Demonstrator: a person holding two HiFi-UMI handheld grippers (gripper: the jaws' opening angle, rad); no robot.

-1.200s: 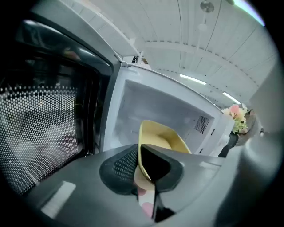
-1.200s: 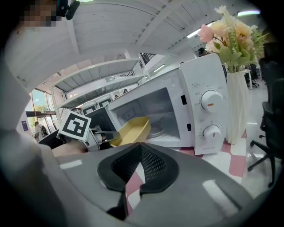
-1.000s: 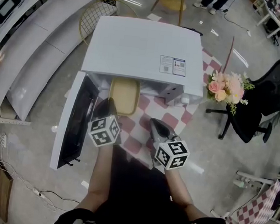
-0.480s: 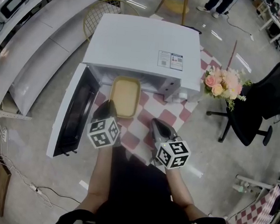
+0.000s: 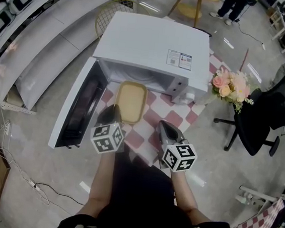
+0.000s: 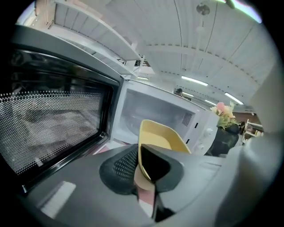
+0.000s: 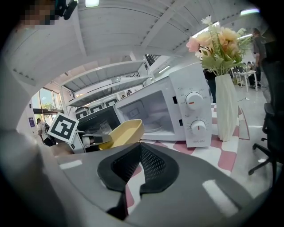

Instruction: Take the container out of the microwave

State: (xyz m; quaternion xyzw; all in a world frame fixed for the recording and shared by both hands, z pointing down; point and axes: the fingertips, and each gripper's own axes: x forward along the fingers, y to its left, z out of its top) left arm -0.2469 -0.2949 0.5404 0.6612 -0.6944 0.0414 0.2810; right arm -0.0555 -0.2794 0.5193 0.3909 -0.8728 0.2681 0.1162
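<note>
Left gripper (image 5: 112, 112), fingers clamped on the near rim of the yellow container (image 5: 130, 100), held beyond the fingertips just outside the microwave (image 5: 155, 44). Right gripper (image 5: 164, 130): fingers closed, empty. Risk: single-edge grip may let the container sag or slip.

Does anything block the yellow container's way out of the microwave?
Nothing visible does. The container, gripped at its rim by the left gripper, is over the checkered cloth; the microwave door stands open at the side.
</note>
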